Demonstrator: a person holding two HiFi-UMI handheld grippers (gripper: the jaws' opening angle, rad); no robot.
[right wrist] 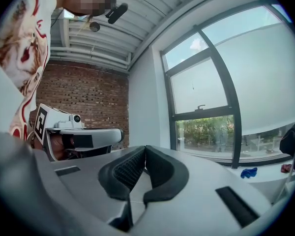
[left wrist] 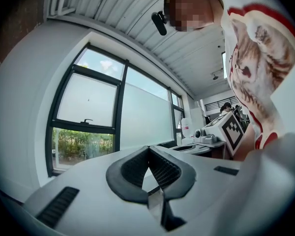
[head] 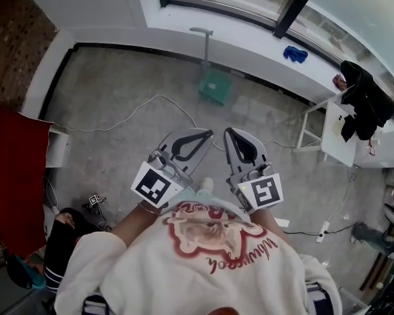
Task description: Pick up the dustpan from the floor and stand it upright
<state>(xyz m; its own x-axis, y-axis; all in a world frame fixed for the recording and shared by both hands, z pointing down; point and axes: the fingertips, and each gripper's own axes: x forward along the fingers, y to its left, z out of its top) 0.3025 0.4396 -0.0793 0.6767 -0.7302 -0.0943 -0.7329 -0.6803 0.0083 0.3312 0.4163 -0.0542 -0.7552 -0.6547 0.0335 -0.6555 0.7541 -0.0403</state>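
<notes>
The green dustpan (head: 215,86) sits on the floor by the far wall under the window, and its grey handle (head: 204,44) rises toward the sill. Both grippers are held close in front of my chest, far from it, pointing level at the window. In the head view the left gripper (head: 207,132) and the right gripper (head: 228,131) lie side by side with tips nearly touching each other. The left gripper (left wrist: 148,148) has its dark pads pressed together with nothing between them. So does the right gripper (right wrist: 144,147). Neither gripper view shows the dustpan.
A white cable (head: 151,100) snakes over the grey floor between me and the dustpan. A blue glove (head: 295,53) lies on the sill. A white table (head: 335,136) with a black garment (head: 362,100) stands right. Red cloth (head: 13,176) and a crouched person (head: 65,238) are left.
</notes>
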